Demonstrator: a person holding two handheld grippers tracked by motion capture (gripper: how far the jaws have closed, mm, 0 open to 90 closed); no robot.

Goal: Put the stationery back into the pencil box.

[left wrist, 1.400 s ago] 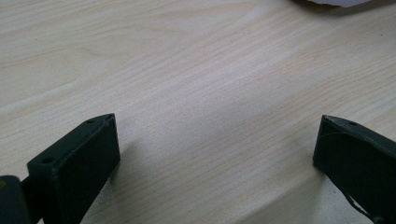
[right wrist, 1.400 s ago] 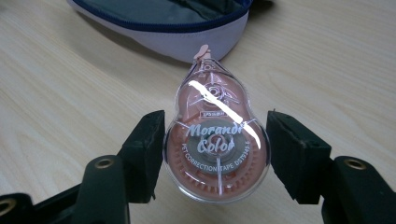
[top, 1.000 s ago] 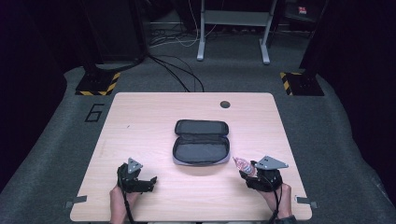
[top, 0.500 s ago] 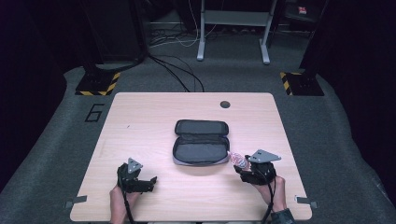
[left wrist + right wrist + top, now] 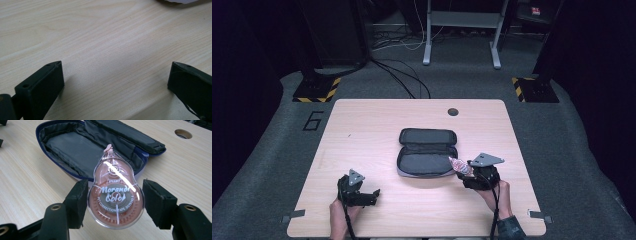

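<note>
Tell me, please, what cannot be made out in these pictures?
- Left gripper view: a pale object, cut off by the top edge; unidentifiable.
- Right gripper view: part of the open case interior, hidden behind the correction tape in the right tool.
- High view: the tape's lettering, too small.

The table (image 5: 362, 130) is seen from above and afar in the high view. Its wood is seen close by the left gripper view; the pouch (image 5: 75, 147), frame centre, is shared with the right gripper view.
</note>
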